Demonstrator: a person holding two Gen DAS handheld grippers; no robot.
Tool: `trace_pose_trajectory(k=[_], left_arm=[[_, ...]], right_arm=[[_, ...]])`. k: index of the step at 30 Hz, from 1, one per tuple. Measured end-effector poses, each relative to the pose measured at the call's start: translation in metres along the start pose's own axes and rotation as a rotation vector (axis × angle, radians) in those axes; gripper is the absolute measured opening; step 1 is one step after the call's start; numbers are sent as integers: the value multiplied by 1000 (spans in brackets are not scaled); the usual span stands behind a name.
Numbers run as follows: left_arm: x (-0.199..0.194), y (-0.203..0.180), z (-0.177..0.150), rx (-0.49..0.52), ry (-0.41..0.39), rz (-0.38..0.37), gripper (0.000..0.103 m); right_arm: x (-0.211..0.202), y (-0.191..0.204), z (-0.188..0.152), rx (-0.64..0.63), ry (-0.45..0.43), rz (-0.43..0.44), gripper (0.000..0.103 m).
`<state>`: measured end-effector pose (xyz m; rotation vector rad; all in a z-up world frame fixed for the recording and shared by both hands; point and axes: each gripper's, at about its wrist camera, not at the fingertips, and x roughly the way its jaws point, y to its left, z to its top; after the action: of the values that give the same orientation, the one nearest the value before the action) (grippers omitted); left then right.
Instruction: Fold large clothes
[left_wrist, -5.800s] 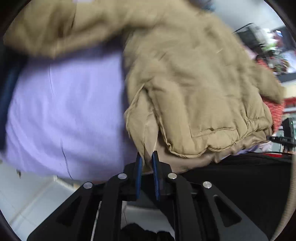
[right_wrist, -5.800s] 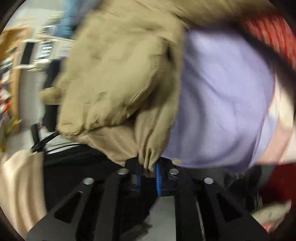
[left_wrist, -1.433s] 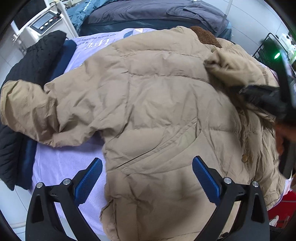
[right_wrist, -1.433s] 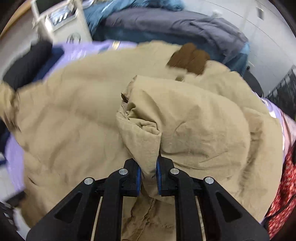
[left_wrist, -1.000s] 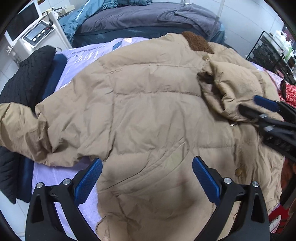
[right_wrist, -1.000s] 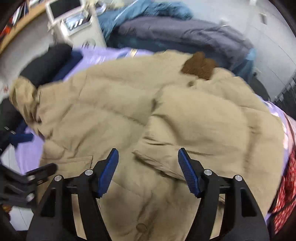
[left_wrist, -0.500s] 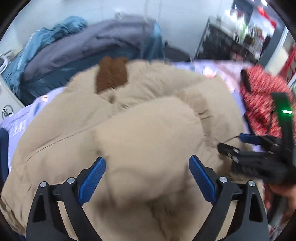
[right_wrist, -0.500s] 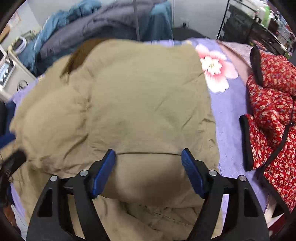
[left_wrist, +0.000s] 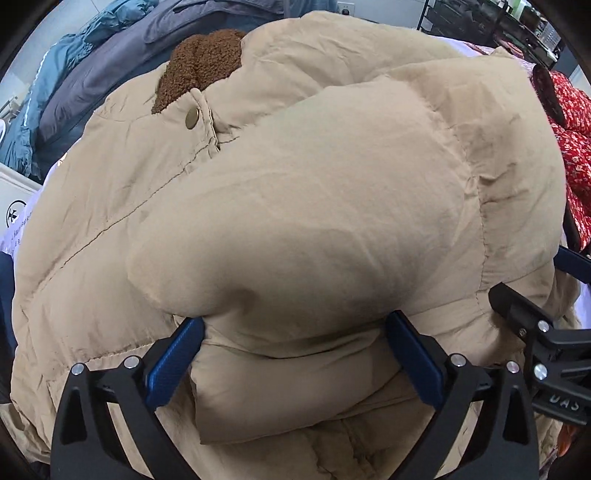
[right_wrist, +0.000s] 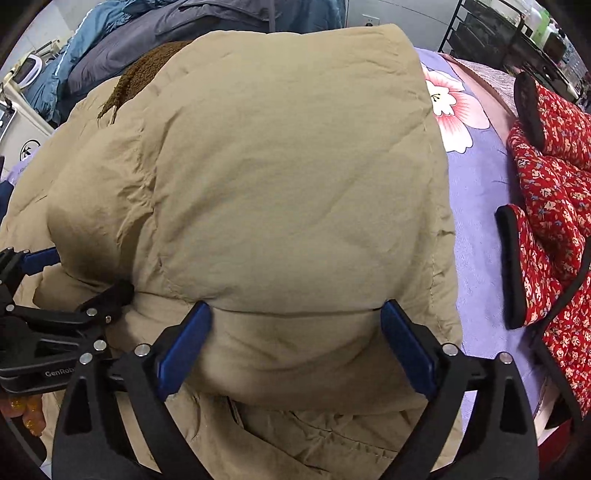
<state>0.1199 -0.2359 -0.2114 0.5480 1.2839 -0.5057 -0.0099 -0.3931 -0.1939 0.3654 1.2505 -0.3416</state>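
A tan puffer jacket (left_wrist: 295, 206) with a brown fleece collar (left_wrist: 201, 64) lies on a purple sheet, its right sleeve folded over the front. It fills the right wrist view (right_wrist: 288, 184) too. My left gripper (left_wrist: 295, 363) is open, its blue pads on either side of the folded sleeve's puffy edge. My right gripper (right_wrist: 295, 349) is open in the same way around the folded part, close beside the left gripper, which shows at the left edge of the right wrist view (right_wrist: 55, 317). The right gripper shows at the right edge of the left wrist view (left_wrist: 546, 332).
A red floral padded garment (right_wrist: 554, 206) lies to the right on the purple flowered sheet (right_wrist: 476, 177). Blue and grey bedding (left_wrist: 92, 74) is piled behind. A white machine (right_wrist: 22, 110) stands at far left, a black wire rack (right_wrist: 509, 33) at far right.
The right gripper let go of the sleeve after laying it across the jacket. Both grippers then swung right and came down close, open, around the folded sleeve.
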Motion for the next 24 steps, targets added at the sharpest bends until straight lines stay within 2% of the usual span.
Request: trace_pose_trajectory(k=[3,7,11,15,20,23,24], left_arm=[[-14,6,-8,-37,-42,-13,96],[-44,35,-31,-153,-130,-51,96],[-77,71,-61,-254,-203,-19,95],[-114,130,-110,-331,-268,100,95],[-167,245,-191,-542,-319,308,94],[-205,308,-228,-640,-359,436,93],[-211,320,-235,-660,-358,452,92]], right_arm=[[-3,-3,-4,13,-11,11,93],[-10,-4,-7,33,-12,16,93],[-21,-7,-8,58,-18,28,93],[-43,-2,-18,64,-46,81,93],[-60,6,-29,17,-75,99,93],[-65,10,-32,-1,-76,112,93],[-66,12,-34,-7,-74,113,93]])
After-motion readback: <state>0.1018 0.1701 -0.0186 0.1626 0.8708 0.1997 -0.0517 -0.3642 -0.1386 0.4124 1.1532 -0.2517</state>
